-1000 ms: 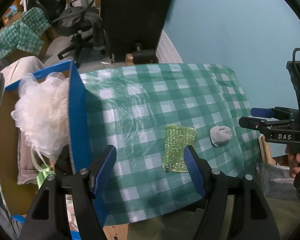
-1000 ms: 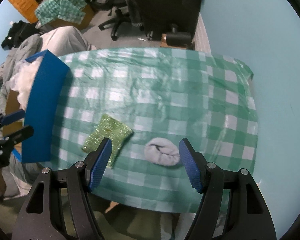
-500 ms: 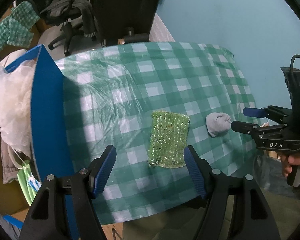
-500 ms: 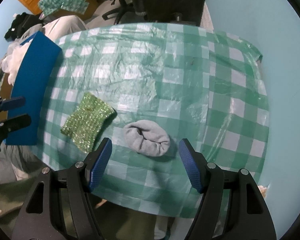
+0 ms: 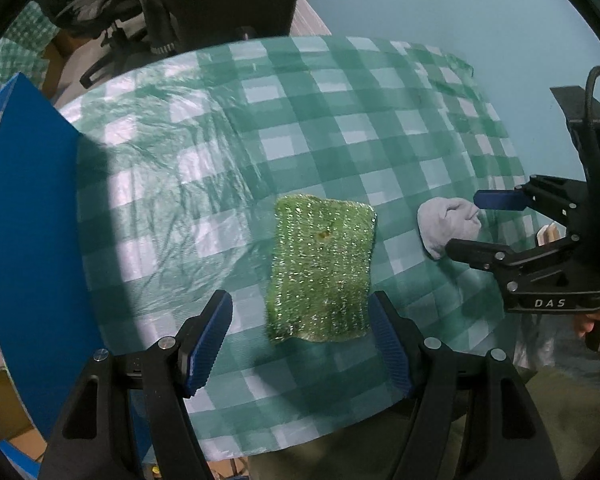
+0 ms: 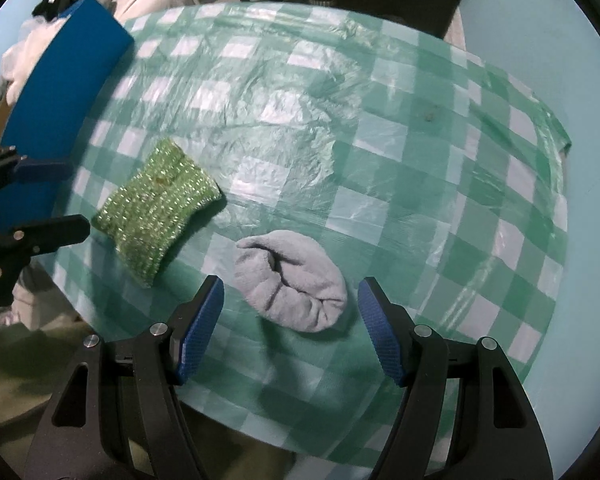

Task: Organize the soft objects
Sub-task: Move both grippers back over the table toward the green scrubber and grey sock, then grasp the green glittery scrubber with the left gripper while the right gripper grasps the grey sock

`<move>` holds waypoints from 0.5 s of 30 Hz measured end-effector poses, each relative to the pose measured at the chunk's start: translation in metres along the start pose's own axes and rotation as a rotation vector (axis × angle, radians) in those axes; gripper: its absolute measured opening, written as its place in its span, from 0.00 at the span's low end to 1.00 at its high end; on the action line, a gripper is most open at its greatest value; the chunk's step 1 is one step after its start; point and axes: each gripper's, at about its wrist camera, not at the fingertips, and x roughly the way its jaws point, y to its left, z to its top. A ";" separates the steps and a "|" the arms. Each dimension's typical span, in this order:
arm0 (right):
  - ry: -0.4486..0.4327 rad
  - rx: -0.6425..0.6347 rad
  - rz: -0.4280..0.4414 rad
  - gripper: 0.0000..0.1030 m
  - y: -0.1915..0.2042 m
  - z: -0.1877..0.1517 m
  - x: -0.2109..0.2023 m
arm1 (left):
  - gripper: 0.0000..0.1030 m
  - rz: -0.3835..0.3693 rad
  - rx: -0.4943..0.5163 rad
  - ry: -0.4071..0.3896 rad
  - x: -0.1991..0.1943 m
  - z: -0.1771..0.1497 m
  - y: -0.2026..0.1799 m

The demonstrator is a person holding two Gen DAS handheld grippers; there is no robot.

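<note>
- Left wrist view: the left tongs [image 5: 300, 336] have come closer to the green scrubbing pad [image 5: 322, 268] than half a second ago; the pad now fills the gap between the wide-spread blue pads [image 5: 210, 338], which flank its near end; whether they touch it I cannot tell; the pad lies flat on the checked counter [image 5: 204, 184], near the front edge; the blue bin wall [image 5: 32, 216] stands at the counter's left side, with open cloth between it and the pad; the right tongs [image 5: 466, 224] reach in from the right around the grey rolled sock [image 5: 446, 226].
- Right wrist view: the right tongs [image 6: 290, 328] have advanced too; the sock [image 6: 294, 280] now sits between their wide-open pads [image 6: 202, 328], with clear gaps on both sides; the sock is near the counter's [image 6: 420, 160] front edge, the pad [image 6: 156, 204] just beside it to the left; the left tongs [image 6: 56, 200] straddle the pad's far end; bare cloth stretches beyond and to the right.
</note>
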 end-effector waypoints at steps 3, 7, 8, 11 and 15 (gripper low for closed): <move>0.012 -0.031 -0.012 0.69 0.002 0.001 0.008 | 0.70 -0.005 0.009 -0.006 0.004 0.002 -0.004; -0.003 -0.061 -0.028 0.69 0.006 0.002 0.014 | 0.70 -0.026 -0.021 0.006 0.010 0.006 -0.004; -0.006 -0.065 -0.028 0.69 0.006 0.002 0.015 | 0.71 -0.035 -0.032 0.009 0.011 0.006 -0.004; -0.012 -0.071 -0.029 0.60 0.008 0.001 0.020 | 0.77 -0.062 -0.070 0.007 0.016 0.007 -0.003; -0.018 -0.061 -0.017 0.46 0.009 0.000 0.024 | 0.77 -0.069 -0.097 0.024 0.029 0.010 -0.006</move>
